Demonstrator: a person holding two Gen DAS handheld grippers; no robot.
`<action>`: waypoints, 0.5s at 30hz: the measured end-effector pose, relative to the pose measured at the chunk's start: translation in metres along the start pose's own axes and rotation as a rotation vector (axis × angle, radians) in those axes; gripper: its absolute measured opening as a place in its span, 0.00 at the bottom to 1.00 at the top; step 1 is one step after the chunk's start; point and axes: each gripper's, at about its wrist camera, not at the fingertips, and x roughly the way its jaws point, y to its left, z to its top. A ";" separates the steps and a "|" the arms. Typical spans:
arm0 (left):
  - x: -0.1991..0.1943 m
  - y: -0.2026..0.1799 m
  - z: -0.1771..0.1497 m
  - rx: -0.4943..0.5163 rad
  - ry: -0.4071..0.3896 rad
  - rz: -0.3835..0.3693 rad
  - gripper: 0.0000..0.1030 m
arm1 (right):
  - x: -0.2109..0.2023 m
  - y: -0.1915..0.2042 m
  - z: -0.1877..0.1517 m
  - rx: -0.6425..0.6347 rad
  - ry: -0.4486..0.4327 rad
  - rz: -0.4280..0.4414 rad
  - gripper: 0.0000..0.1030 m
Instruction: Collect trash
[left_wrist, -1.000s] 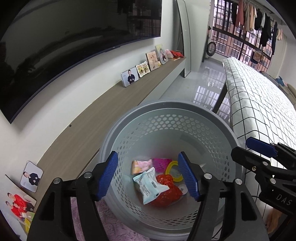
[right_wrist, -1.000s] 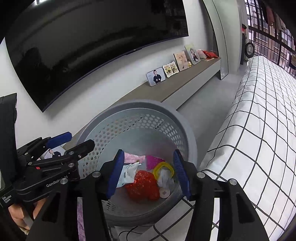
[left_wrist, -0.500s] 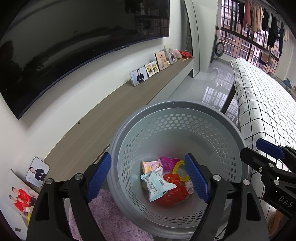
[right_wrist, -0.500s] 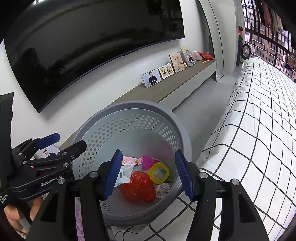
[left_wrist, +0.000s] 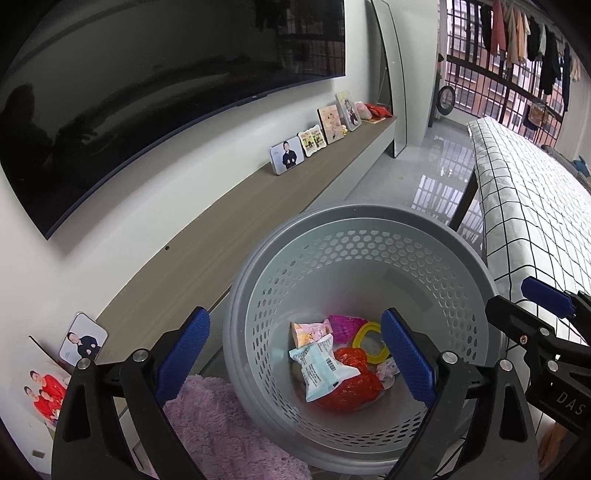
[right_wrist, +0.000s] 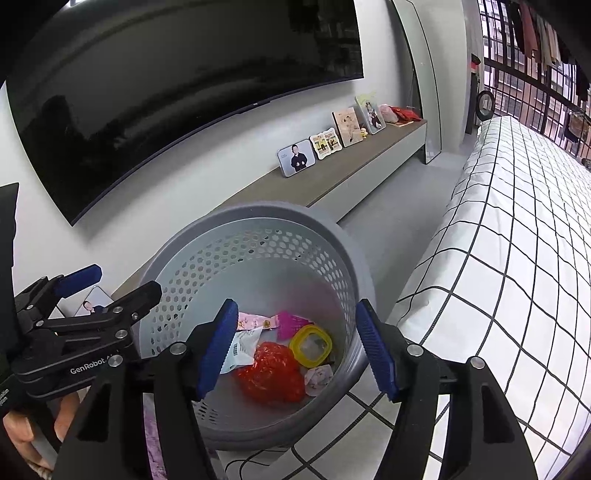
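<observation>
A grey perforated basket (left_wrist: 354, 229) stands on the floor by the bed, also in the right wrist view (right_wrist: 258, 210). Inside lie a red crumpled wrapper (left_wrist: 351, 384), a white-blue packet (left_wrist: 321, 369), a pink packet (left_wrist: 308, 332), a magenta piece (left_wrist: 345, 326) and a yellow ring lid (left_wrist: 369, 334). My left gripper (left_wrist: 295, 356) hovers above the basket, jaws opening wide, nothing between the pads. My right gripper (right_wrist: 297, 349) hovers over the same basket from the bed side, jaws opening, holding nothing. The red wrapper (right_wrist: 273, 373) and yellow lid (right_wrist: 310, 345) lie below it.
A pink fluffy rug (left_wrist: 221, 424) lies left of the basket. A bed with a checked sheet (left_wrist: 535, 221) runs along the right. A low wooden shelf (left_wrist: 221, 229) with photo frames (left_wrist: 286, 157) sits under a dark TV (left_wrist: 147, 92). A hand (right_wrist: 22, 432) holds the left gripper.
Both grippers' jaws have spread wider above the basket. The trash inside has not moved.
</observation>
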 end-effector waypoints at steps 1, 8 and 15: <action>0.000 0.000 0.000 0.000 0.000 0.002 0.89 | 0.000 0.000 0.000 0.000 0.000 -0.001 0.62; -0.003 0.000 0.000 -0.001 -0.007 0.008 0.92 | 0.001 -0.001 0.000 0.002 0.001 -0.005 0.62; -0.003 0.001 0.000 -0.001 -0.004 0.012 0.94 | 0.000 -0.001 0.000 0.002 0.000 -0.006 0.62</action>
